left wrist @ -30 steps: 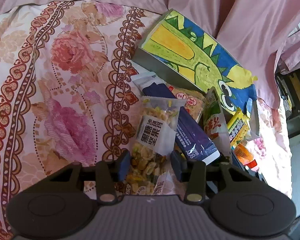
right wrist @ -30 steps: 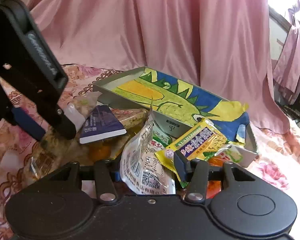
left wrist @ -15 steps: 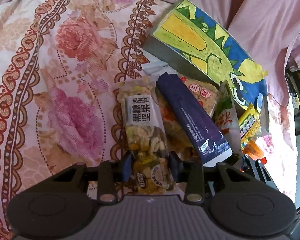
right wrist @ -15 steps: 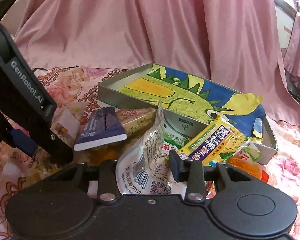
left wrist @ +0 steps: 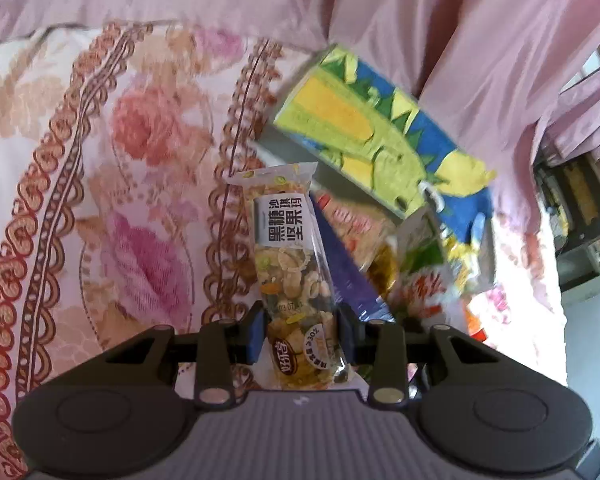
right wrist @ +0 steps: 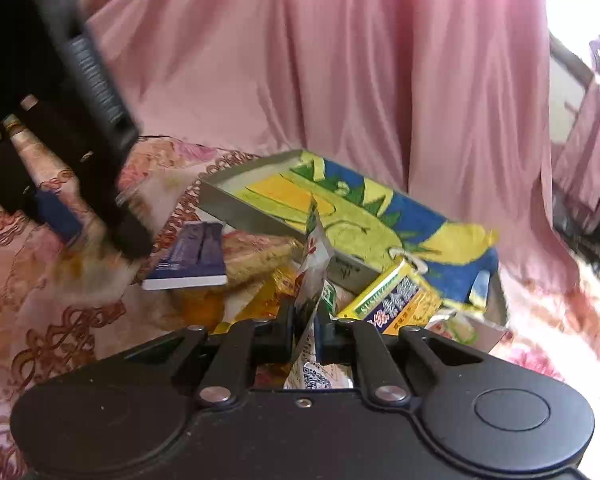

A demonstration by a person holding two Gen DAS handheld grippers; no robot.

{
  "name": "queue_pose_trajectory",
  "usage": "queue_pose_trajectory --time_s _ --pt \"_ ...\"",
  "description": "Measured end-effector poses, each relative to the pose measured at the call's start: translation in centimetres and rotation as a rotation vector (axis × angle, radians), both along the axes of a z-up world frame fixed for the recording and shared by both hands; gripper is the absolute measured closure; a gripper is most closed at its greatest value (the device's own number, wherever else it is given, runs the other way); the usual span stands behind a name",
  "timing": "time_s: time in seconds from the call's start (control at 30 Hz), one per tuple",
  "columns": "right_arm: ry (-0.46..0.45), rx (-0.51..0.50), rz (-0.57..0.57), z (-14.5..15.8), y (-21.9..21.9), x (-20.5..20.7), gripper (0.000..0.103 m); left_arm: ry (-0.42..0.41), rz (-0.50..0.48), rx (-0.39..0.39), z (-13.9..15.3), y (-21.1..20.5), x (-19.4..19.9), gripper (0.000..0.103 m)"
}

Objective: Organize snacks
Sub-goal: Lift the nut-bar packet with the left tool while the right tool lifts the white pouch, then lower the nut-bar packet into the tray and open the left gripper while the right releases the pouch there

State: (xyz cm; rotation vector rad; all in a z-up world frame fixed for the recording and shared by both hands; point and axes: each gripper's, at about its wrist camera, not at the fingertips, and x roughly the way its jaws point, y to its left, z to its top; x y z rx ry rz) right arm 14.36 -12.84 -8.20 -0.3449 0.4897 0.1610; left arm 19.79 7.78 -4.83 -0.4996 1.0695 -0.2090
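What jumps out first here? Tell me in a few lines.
The clear nut-and-grain snack packet with the white label, clamped upright in the left gripper over the pink floral bedsheet. Behind it, the grey box lined with a yellow-green-blue cartoon drawing sits beside the heaped snacks. The right gripper pinches a thin white printed pouch.

One tray [right wrist: 256,216], two grippers, at least six snack packets.

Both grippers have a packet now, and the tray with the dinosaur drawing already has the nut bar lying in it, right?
Not quite. The nut bar is not in the dinosaur tray; the left wrist view shows it clamped in the left gripper, short of the tray. The right gripper does pinch a white packet.
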Motion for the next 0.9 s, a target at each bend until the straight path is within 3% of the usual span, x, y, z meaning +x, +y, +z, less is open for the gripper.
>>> queue_pose_trajectory --time_s 0.23,0.47,0.67,0.9 --pt "-0.088 -0.029 0.084 2.1 1.0 -3.0 0.093 -0.101 0.001 -0.044 1.1 -0.2 0.0 0.062" --pt "-0.150 0.003 0.084 4.2 0.5 -3.1 0.093 -0.239 0.027 -0.024 2.7 -0.4 0.6 0.062" --pt "-0.208 -0.036 0.095 5.8 -0.4 -0.1 0.093 -0.371 0.016 0.013 3.8 -2.1 4.5 0.062" --pt "-0.218 -0.065 0.078 5.9 -2.6 6.4 0.093 -0.374 0.021 -0.009 2.0 -4.0 10.4 0.062"
